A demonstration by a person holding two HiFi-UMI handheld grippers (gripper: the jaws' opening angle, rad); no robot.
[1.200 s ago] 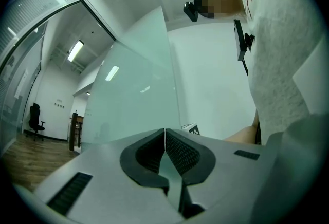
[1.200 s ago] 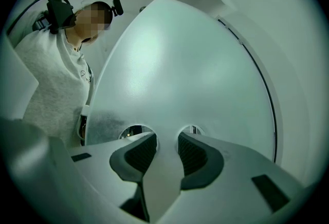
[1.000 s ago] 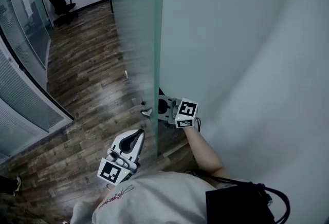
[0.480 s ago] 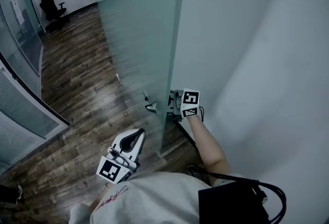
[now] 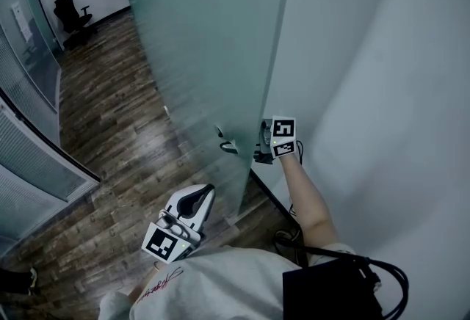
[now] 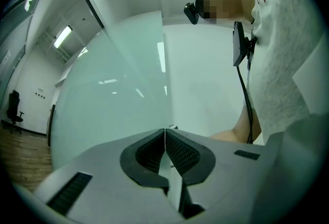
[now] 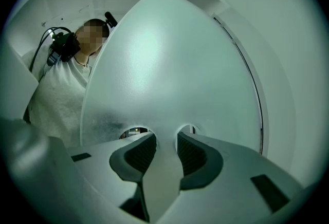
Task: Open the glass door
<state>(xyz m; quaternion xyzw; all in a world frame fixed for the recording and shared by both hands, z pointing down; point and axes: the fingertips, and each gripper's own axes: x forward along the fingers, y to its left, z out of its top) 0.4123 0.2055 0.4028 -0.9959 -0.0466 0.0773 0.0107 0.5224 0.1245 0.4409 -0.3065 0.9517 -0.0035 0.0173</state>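
Possibly the right tool, clamped on the pale metal handle of the frosted glass door, slips off if pulled askew; the left tool sits closed, empty.

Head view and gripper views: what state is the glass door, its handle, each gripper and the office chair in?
glass door: partly open
right gripper: shut on the door handle
door handle: clamped between the right gripper's pads
left gripper: shut, empty
office chair: upright, unoccupied
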